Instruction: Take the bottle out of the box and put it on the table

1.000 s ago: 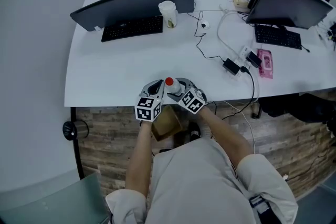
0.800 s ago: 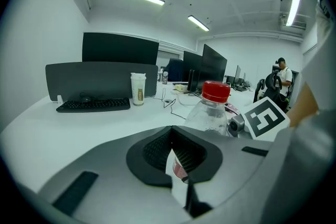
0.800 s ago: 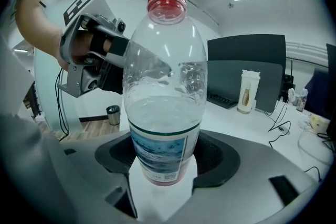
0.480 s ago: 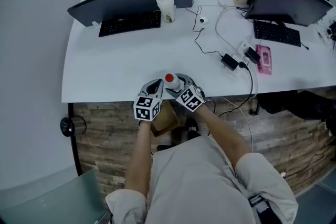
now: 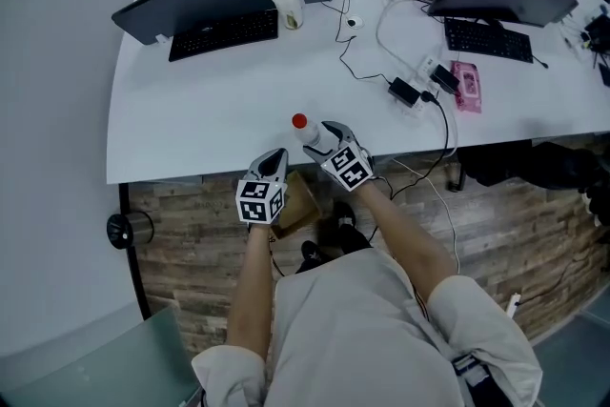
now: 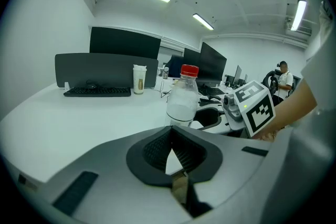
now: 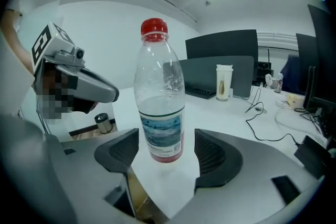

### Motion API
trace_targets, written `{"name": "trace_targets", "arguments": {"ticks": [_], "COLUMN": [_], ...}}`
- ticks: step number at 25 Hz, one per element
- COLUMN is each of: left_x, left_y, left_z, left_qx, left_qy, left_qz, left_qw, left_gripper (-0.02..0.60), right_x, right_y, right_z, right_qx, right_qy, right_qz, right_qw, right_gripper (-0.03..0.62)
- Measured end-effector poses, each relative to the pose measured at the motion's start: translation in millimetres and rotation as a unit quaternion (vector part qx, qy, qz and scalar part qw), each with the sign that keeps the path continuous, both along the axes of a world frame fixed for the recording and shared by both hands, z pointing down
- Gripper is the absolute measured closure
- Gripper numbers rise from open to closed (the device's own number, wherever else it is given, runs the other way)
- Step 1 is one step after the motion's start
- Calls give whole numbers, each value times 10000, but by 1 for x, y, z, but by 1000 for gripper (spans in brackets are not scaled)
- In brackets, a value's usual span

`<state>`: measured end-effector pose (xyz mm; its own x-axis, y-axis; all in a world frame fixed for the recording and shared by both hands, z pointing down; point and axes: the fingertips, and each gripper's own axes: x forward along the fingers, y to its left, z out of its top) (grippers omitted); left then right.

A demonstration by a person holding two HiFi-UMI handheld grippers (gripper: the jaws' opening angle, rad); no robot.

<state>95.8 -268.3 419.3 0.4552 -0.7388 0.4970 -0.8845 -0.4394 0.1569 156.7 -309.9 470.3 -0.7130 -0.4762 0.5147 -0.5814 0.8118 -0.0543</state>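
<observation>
A clear plastic bottle (image 5: pixel 307 131) with a red cap stands upright on the white table (image 5: pixel 191 129), close to its front edge. My right gripper (image 5: pixel 320 138) is open around the bottle (image 7: pixel 160 107). Both pads (image 7: pixel 123 150) stand a little apart from its base. My left gripper (image 5: pixel 273 159) hangs just off the table's edge, to the bottle's left, shut with nothing in it. In the left gripper view the bottle (image 6: pixel 182 98) shows beyond the closed jaws. The brown cardboard box (image 5: pixel 300 205) sits below the table's edge, between my arms.
Two monitors with keyboards (image 5: pixel 224 30) and a paper cup (image 5: pixel 286 3) stand at the table's back. Cables and a power adapter (image 5: pixel 405 92) lie to the right beside a pink pack (image 5: pixel 467 86). A small bin (image 5: pixel 129 229) is on the floor at the left.
The bottle and my right gripper have moved forward from the table's edge onto the table. My left gripper has drawn back and apart from the bottle.
</observation>
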Motion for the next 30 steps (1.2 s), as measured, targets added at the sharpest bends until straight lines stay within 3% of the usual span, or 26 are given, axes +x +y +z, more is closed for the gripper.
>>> {"name": "trace_targets", "arguments": {"ticks": [8,17,25,30], "left_x": [3,-13,-18,-24], "left_y": [56,127,173,189], "left_z": [-7,-25,-35,-48], "left_qx": [96,227,568,739], "left_qy": [58,459,167,303], "left_qz": [81,-153,-125,-270], "left_qw": [9999,9986,9982,9964], "left_gripper": [568,568,568,568], "right_x": [18,24,37,38], "right_y": [47,136,191,217], "right_z": [-23,-44,-66,-74], "right_qx": [86,-230,-65,-53], "right_qy": [-135,-628,-954,-1112], "right_qz": [503,1157,1863,2064], "right_qw": [9986,9910,9778,9721], "right_gripper": [278,278,278,278]}}
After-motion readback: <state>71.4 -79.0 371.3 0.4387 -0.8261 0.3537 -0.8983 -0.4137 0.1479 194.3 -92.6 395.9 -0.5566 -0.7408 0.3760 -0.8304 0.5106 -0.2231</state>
